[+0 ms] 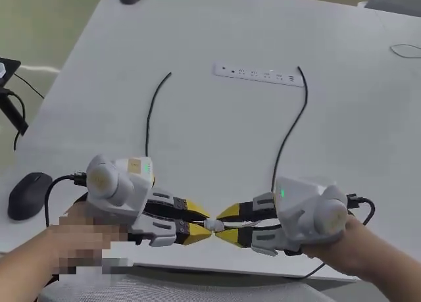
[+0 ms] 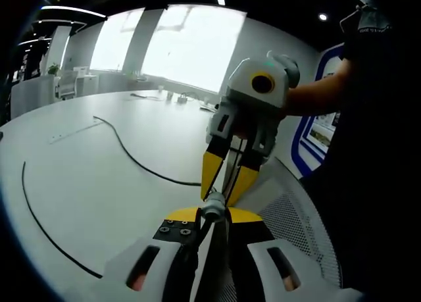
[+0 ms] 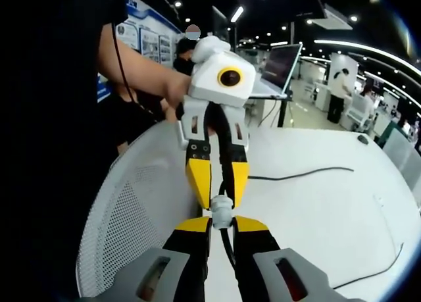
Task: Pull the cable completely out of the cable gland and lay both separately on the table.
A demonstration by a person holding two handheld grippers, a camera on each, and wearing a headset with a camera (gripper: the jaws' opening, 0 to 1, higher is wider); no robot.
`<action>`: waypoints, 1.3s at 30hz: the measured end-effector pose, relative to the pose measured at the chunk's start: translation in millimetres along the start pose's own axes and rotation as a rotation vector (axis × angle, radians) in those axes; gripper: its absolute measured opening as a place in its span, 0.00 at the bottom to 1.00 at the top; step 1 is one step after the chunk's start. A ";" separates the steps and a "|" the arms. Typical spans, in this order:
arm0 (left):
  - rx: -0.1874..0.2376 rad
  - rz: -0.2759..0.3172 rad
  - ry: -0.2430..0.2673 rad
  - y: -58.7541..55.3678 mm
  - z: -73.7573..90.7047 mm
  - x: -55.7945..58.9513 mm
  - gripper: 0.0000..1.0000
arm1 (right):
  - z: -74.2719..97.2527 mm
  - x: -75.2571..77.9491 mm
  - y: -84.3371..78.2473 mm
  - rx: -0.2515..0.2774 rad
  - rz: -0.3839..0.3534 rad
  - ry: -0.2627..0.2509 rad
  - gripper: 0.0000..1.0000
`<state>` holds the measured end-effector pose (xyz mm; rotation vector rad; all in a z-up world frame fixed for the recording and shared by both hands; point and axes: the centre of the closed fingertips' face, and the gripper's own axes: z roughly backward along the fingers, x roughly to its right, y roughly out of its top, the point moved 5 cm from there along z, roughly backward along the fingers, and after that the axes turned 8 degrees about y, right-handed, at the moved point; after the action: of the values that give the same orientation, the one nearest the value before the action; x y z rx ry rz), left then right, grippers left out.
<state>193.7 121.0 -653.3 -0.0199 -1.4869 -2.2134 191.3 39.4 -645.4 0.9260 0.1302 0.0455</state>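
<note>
Left gripper point(image 1: 200, 227) has its jaws squeezed tight on the little grey gland point(image 1: 214, 224). Right gripper point(image 1: 227, 226) is pinched shut too, on the cable point(image 3: 227, 241) right where it meets the gland, as far as I can tell. Both are held level, nose to nose, tips nearly touching, just above the near edge of the white table point(image 1: 217, 131).

An open-plan office is indicated: a power strip point(image 1: 258, 74) and a computer mouse point(image 1: 26, 195) are seen on a large white surface point(image 1: 355, 131), a laptop point(image 3: 279, 68) near it, and wide windows point(image 2: 191, 45) and ceiling strip lights point(image 3: 348, 45) beyond it.
</note>
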 end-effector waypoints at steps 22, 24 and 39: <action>0.003 -0.064 0.024 8.0 0.7 -5.3 0.15 | 35.8 11.5 13.1 0.102 -0.232 -0.303 0.19; 0.006 -0.065 0.029 8.5 1.8 -6.7 0.15 | 33.2 10.2 8.1 0.069 -0.248 -0.343 0.19; 0.015 -0.039 0.020 11.0 -0.3 -7.9 0.15 | 16.0 6.7 -6.0 -0.076 -0.143 -0.392 0.14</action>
<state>205.0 120.3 -645.9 0.0369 -1.5051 -2.2268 199.9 23.7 -641.3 0.8319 -0.1683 -0.2610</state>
